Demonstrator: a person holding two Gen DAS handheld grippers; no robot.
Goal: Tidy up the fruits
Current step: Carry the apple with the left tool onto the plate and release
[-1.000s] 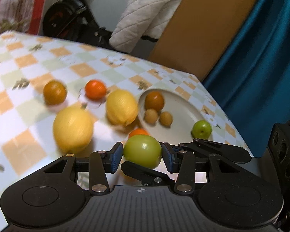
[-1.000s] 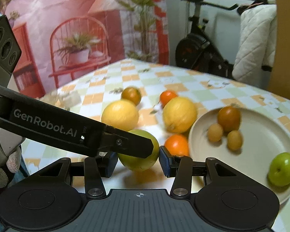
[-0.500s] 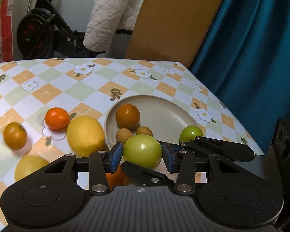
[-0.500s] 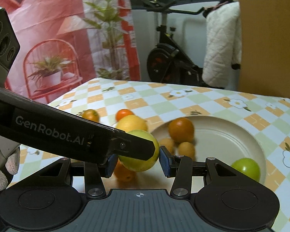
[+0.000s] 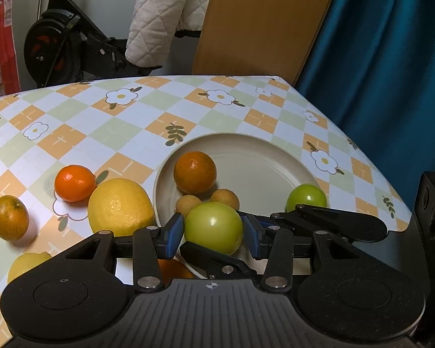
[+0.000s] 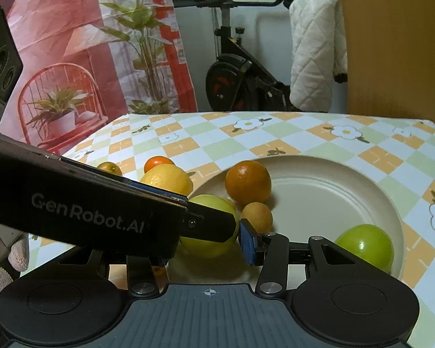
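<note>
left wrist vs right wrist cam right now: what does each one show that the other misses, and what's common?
Only the left wrist view: the blue curtain, a second lemon at the lower left, and both blue pads of the left gripper flanking the held green fruit.

Only the right wrist view: the red patterned backdrop with its potted plant, and a gloved hand at the left edge.

Both: the plate, its orange, the smaller green fruit, the big lemon, the exercise bike.

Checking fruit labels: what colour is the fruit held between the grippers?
Yellowish green fruit, clearest in the left wrist view.
</note>
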